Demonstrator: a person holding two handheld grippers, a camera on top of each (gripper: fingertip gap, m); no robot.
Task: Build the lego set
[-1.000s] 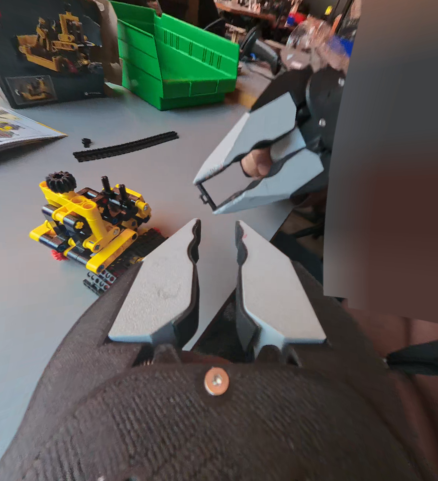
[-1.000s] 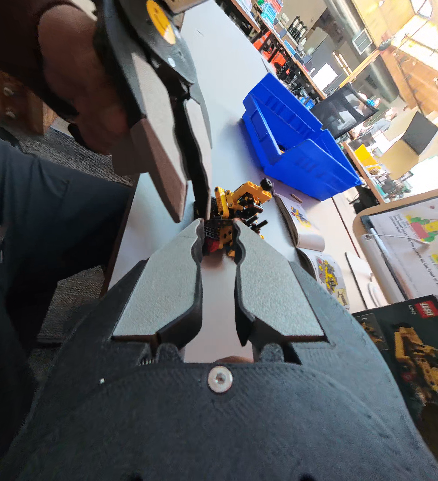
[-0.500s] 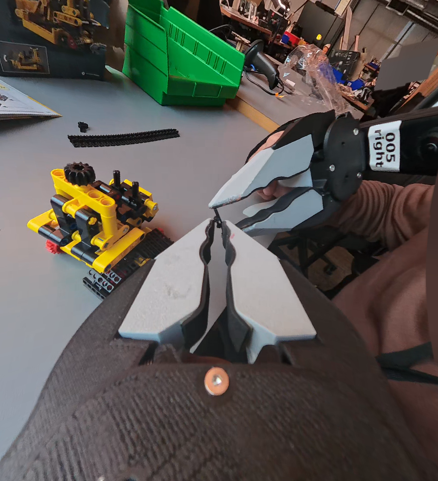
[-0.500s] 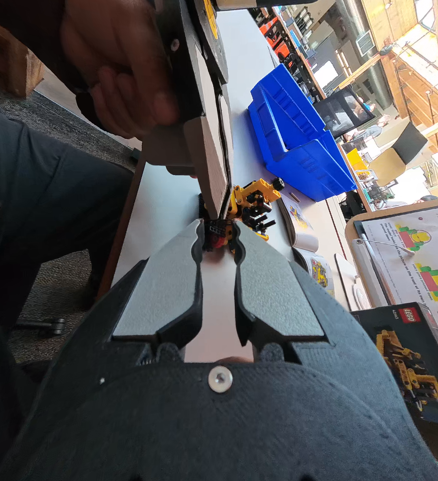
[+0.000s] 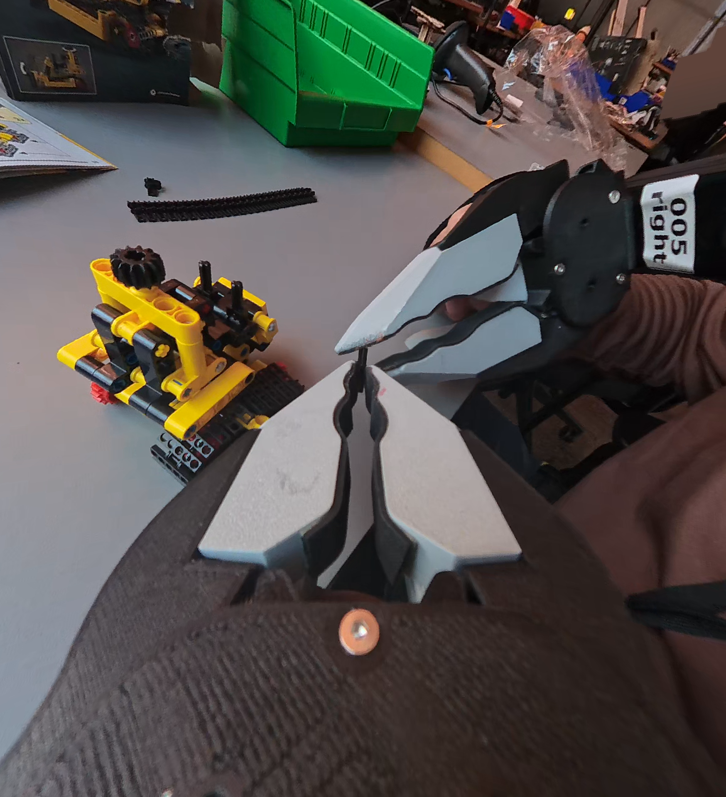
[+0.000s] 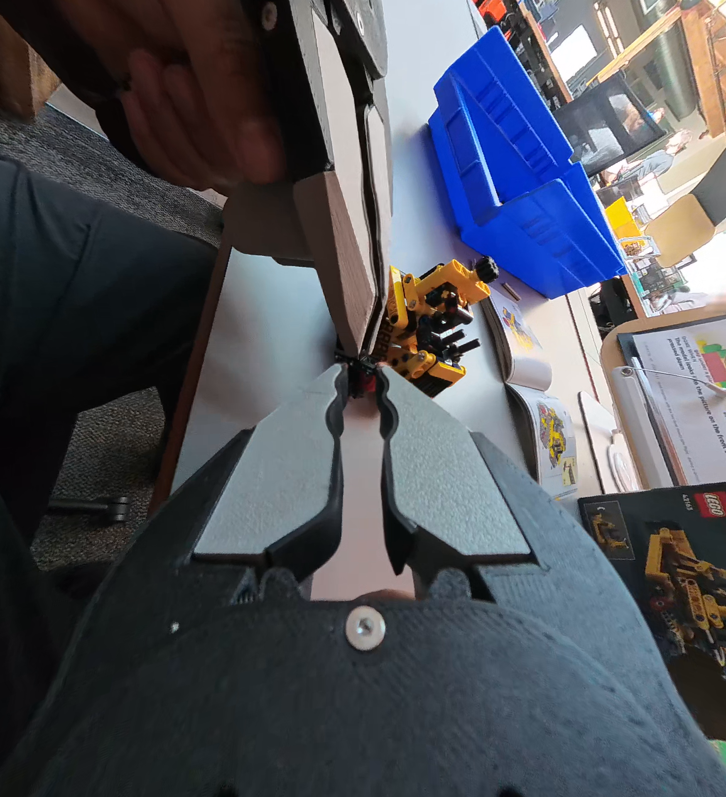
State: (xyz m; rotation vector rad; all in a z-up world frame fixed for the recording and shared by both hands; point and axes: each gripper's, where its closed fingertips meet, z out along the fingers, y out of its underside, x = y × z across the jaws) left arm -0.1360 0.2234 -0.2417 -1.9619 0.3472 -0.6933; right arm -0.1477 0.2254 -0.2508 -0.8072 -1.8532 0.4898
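While your left gripper (image 5: 359,375) sits nearly closed in the left wrist view, its tips are pinched on a thin black piece (image 5: 361,361) that stands up out of them, long axis roughly upright in the picture, top end meeting the upper finger of your right gripper (image 5: 367,351). That right gripper's jaws stand apart, one above and one below the piece, so this reads as a hand-over in mid-air just off the table edge (image 5: 447,159). The yellow and black model (image 5: 171,345) sits on the grey table (image 5: 29,496) to the left, gear (image 5: 137,267) on top, its long axis running left to right with the tracked end nearest you. Farther back lie a loose track strip (image 5: 223,205), a small black part (image 5: 152,184), the instruction booklet (image 5: 11,138), the box (image 5: 85,47) and a green bin (image 5: 322,73). Over to the right wrist view: your own fingers (image 6: 283,465) are parted with a clear gap, and the left gripper (image 6: 355,356) comes down from above, closed edge-on, its tip right at that gap. The piece itself is too small and dark to make out here against the model behind. Beyond sit a blue bin (image 6: 521,172) and the booklet. My read: the next move calls for you to settle which gripper keeps the piece, then line its axis up with a hole on the model before pressing.
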